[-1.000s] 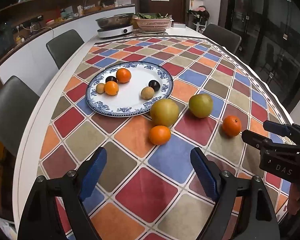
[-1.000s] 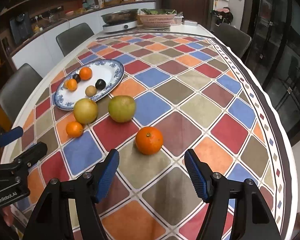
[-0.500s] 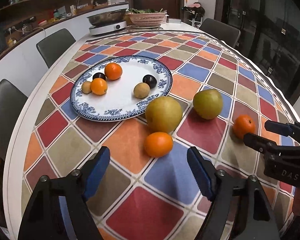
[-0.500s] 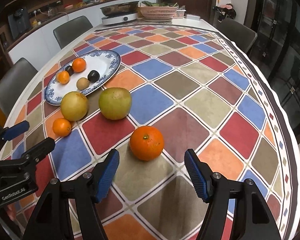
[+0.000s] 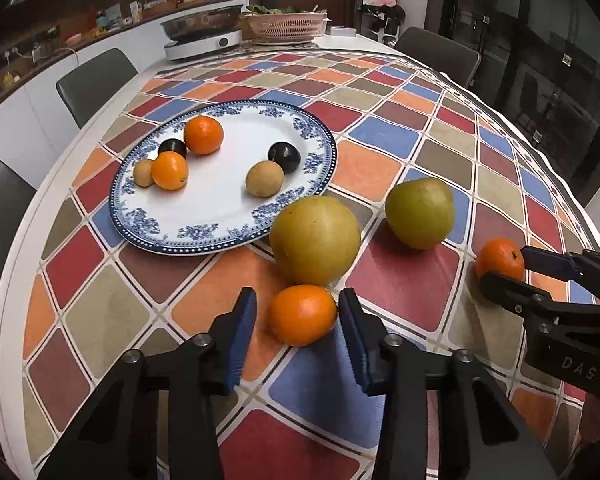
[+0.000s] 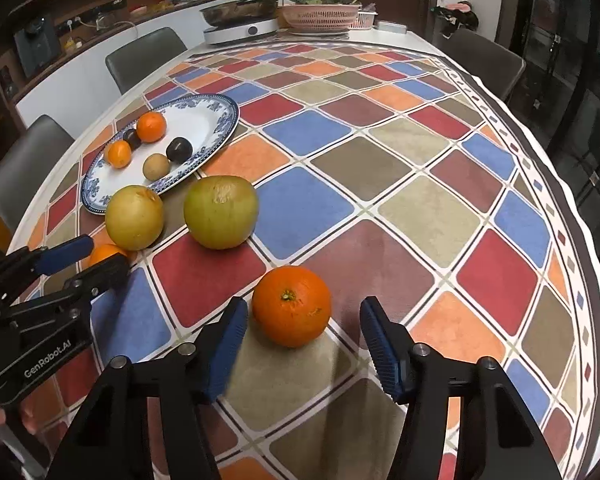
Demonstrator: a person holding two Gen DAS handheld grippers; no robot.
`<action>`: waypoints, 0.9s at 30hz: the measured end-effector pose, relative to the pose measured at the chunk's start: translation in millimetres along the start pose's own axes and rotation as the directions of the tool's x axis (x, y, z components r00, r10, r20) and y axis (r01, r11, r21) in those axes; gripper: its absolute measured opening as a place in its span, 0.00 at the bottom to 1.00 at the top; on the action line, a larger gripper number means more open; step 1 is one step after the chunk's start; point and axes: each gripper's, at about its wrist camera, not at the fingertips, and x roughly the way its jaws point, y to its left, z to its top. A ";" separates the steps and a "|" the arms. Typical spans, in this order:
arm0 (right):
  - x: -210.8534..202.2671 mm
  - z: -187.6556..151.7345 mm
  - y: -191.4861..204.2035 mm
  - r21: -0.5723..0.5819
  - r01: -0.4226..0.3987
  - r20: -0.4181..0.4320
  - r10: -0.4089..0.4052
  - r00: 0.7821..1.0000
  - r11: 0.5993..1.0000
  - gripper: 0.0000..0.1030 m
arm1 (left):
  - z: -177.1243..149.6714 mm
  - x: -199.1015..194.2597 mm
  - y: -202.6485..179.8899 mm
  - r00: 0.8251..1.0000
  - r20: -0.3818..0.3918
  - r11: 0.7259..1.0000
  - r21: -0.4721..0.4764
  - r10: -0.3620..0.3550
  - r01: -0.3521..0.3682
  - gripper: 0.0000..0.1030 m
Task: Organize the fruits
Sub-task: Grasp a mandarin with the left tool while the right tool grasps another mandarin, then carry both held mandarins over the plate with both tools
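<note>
Both grippers are going for loose oranges on the checked surface (image 5: 380,136), and the blue-rimmed plate (image 5: 220,236) is the landmark for everything here.

The left gripper (image 5: 297,320) straddles the small orange (image 5: 302,314), which sits on the surface on the near side of the plate, just in front of the yellow pear (image 5: 315,240) that lies beside the plate's rim. Its jaws are closing with the orange between them; the right pad looks at or nearly at the skin, while a sliver of gap shows at the left pad, so the grip is not yet made.

The right gripper (image 6: 302,334) frames the larger orange (image 6: 291,306), well apart from the plate, beyond the green pear (image 6: 221,212). Its jaws are closing too, but with clear space at both pads, more at the right one.

To do this step well, I would centre each orange between the pads before they meet, especially for the right gripper, where the fruit sits off to the left pad. Pads should land on the widest part of the fruit; round skin can squirt out of a high or lopsided pinch. The left gripper should avoid nudging the yellow pear, which might roll.
</note>
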 end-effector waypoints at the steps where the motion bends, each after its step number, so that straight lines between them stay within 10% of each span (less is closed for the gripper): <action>1: 0.6 0.1 -0.1 0.001 -0.003 0.001 0.003 1.000 1.000 0.54 | -0.3 0.8 -0.7 1.000 -0.004 1.000 0.002 -0.002 0.002 0.37; 27: -43.3 3.4 11.9 -0.039 -0.079 0.088 0.082 0.993 0.996 0.41 | -2.9 -49.8 -4.4 0.998 0.061 1.000 -0.020 -0.002 0.004 0.35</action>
